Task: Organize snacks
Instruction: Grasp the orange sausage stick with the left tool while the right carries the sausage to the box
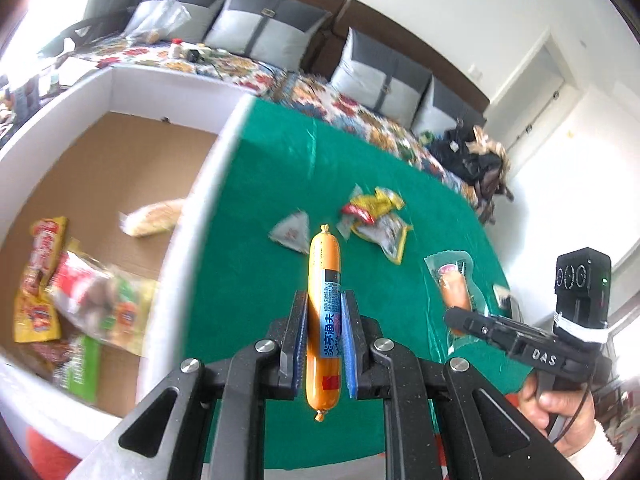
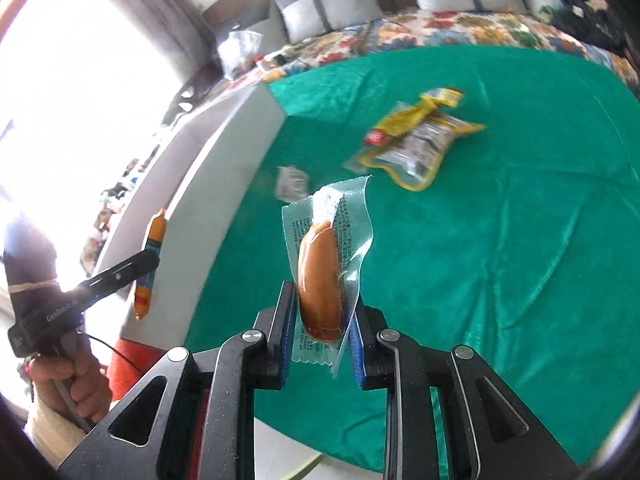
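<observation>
My left gripper (image 1: 324, 312) is shut on an orange sausage stick (image 1: 323, 280) with a blue label, held above the green cloth beside the white box (image 1: 200, 184). It also shows in the right wrist view (image 2: 151, 256). My right gripper (image 2: 322, 312) is shut on a sausage in clear wrap (image 2: 322, 272), lifted over the green cloth (image 2: 500, 240); in the left wrist view the same pack (image 1: 454, 284) sits at the right gripper's tip (image 1: 460, 316). The box holds several snack packs (image 1: 80, 292).
On the cloth lie a yellow-edged snack pack (image 2: 416, 144), a small triangular pack (image 1: 292, 234) and a red-yellow packet (image 1: 368, 204). A sofa with grey cushions (image 1: 272, 28) and a floral cover runs behind the table. A black bag (image 1: 472, 156) lies on the sofa.
</observation>
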Action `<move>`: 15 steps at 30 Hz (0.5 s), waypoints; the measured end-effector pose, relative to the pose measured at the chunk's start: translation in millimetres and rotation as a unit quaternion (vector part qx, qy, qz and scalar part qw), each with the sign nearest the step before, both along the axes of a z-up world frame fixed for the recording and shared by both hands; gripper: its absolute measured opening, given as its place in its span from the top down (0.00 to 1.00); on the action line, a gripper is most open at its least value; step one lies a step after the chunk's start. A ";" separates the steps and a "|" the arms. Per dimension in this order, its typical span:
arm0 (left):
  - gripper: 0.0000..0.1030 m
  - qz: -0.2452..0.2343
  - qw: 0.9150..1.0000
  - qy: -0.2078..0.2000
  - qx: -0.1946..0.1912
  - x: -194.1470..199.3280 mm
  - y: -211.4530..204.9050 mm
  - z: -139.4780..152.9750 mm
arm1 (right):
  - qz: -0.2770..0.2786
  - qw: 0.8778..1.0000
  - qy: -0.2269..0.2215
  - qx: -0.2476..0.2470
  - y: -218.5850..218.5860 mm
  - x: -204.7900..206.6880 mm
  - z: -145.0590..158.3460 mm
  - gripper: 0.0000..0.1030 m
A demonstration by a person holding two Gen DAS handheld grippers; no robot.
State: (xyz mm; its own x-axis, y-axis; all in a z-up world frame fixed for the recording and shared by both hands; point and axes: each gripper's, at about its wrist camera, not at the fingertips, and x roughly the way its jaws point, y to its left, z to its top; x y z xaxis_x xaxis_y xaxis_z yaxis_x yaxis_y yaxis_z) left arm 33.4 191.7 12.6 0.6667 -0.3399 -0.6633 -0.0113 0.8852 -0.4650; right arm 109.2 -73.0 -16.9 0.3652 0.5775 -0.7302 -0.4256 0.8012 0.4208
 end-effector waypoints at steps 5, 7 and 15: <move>0.85 0.074 0.997 -0.008 0.029 -7.2 76.4 20.4 | 0.090 0.995 -0.048 0.017 92.8 -8.1 45.5 0.76; 0.85 0.101 0.994 0.002 0.037 -8.9 105.6 18.7 | 0.118 0.991 -0.056 0.024 125.1 -7.8 56.6 0.76; 0.79 0.171 0.978 0.068 0.102 -19.6 164.2 -27.7 | 0.206 0.978 -0.029 0.013 230.0 -18.1 40.3 0.70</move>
State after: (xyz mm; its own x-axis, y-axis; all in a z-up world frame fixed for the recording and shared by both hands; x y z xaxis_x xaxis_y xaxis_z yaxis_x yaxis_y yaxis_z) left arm 13.7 355.9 -15.2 0.6198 0.0370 -0.7839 -0.3727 0.8929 -0.2525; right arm 91.1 157.0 23.4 0.1381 0.7021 -0.6985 -0.7340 0.5461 0.4037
